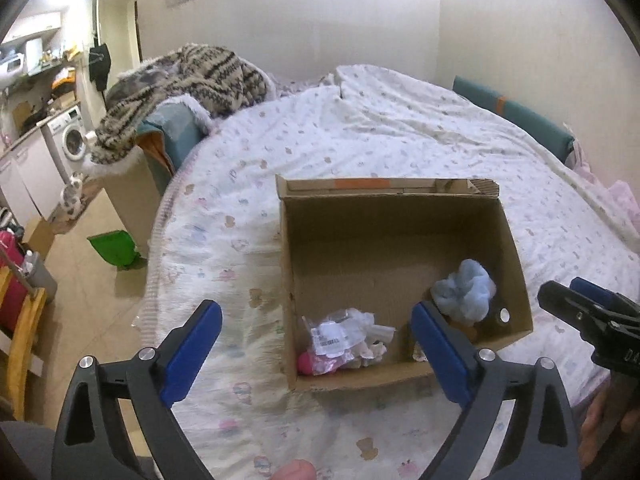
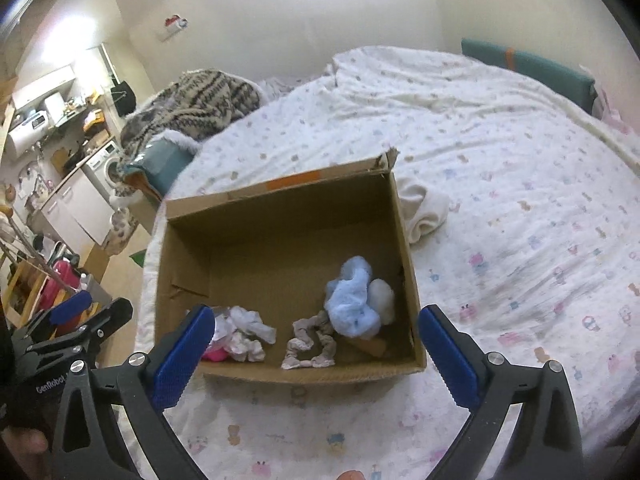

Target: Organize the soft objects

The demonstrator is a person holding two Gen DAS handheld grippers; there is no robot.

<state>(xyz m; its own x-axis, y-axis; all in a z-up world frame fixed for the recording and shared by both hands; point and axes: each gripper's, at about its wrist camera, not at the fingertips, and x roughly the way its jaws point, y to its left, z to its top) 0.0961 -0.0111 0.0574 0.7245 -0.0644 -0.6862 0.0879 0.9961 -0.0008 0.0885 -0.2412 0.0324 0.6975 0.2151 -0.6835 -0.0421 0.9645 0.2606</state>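
An open cardboard box (image 1: 516, 240) (image 2: 404, 224) sits on the bed. Inside lie a fluffy light-blue soft item (image 1: 466, 292) (image 2: 352, 300), a white crumpled item with a label over something pink (image 1: 340, 340) (image 2: 244, 332), and a beige scrunched sock (image 2: 308, 340). A white rolled cloth (image 2: 424, 208) lies on the bed just right of the box. My left gripper (image 1: 316, 316) is open and empty above the box's near left edge. My right gripper (image 2: 316, 320) is open and empty above the box's near edge; it also shows in the left wrist view (image 1: 560, 292).
The bed has a white patterned cover (image 1: 360, 132) (image 2: 520, 200). A striped fuzzy blanket (image 1: 192, 76) (image 2: 200, 100) lies at its far left corner. A green dustpan (image 1: 114, 246) lies on the floor left of the bed. A teal headboard cushion (image 1: 516, 116) stands at the right.
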